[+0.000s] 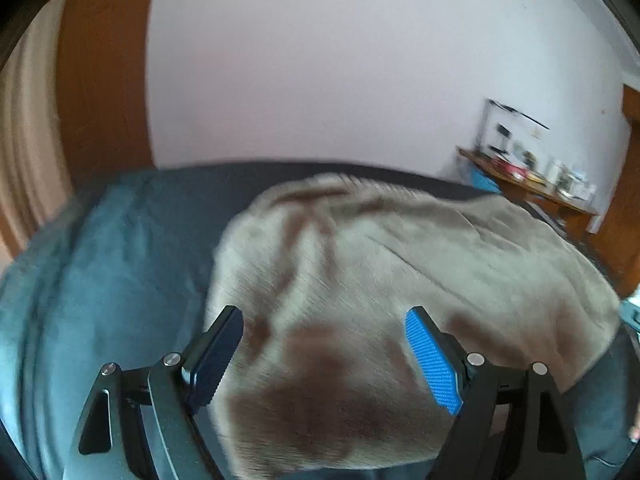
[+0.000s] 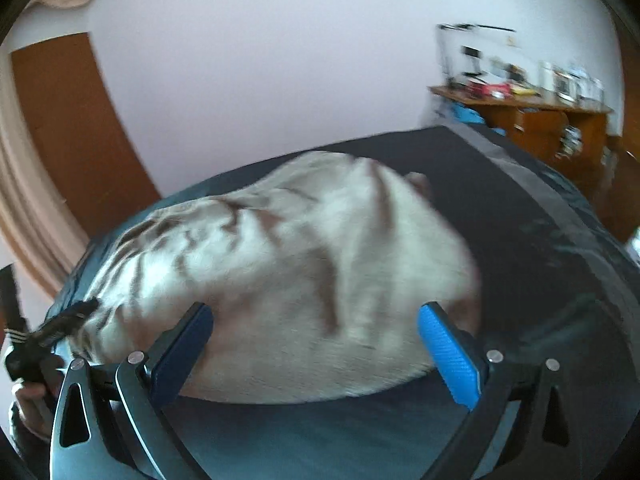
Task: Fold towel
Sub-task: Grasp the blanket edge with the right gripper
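Left claw [image 1: 324, 320] hangs with its 2 fingers spread wide, nothing between them, just above the towel [image 1: 360, 280]. From my left wrist view, the near edge of the towel lies between and below the blue pads [image 1: 434, 364], but I cannot tell whether the pads touch the cloth. Right claw [image 2: 316, 316] is spread wide as well and holds nothing; its fingers frame the near edge of the towel [image 2: 288, 256] in the right wrist view.

I see the towel, a grey-beige one with brownish creases and shadows, lying rumpled on a bed [image 1: 120, 264] covered in dark blue-grey fabric. It sits toward the middle of the bed, bunched rather than flat, with folds running across its top. Both views are blurred.

At the far left of the right wrist view I make out the left claw [image 2: 60, 328] at the towel's left end, with part of a hand [image 2: 28, 396] behind it. Beyond the bed stands a pale wall [image 1: 340, 60], a brown door [image 2: 68, 128] to the left, and a wooden counter [image 2: 540, 112] crowded with small items I cannot identify.
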